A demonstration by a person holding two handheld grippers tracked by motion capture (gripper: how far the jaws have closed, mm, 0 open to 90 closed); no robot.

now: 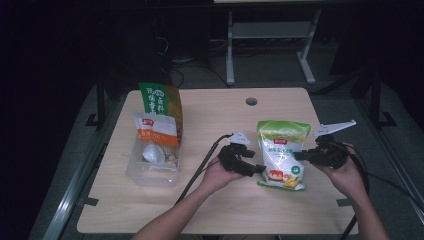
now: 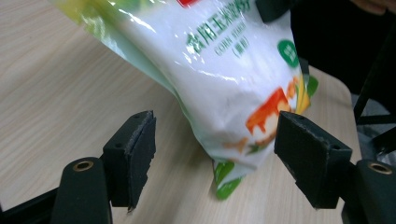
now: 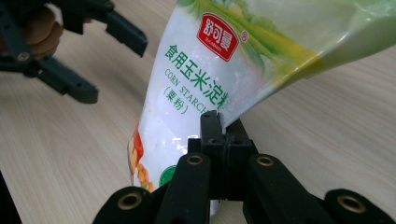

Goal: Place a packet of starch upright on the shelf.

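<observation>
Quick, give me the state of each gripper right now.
Left gripper: open, jaws either side of the corn starch bag's lower end, not pressing.
Right gripper: shut on the corn starch bag's edge.

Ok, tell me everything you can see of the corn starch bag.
The corn starch bag is a glossy plastic pouch, white with a green-and-yellow top, a red logo, green lettering and a pudding picture near its bottom. It looks full of white powder. It stands tilted with its bottom on the table. The right gripper is shut on its edge; the left gripper is open around its lower end, fingers not pressing.
</observation>
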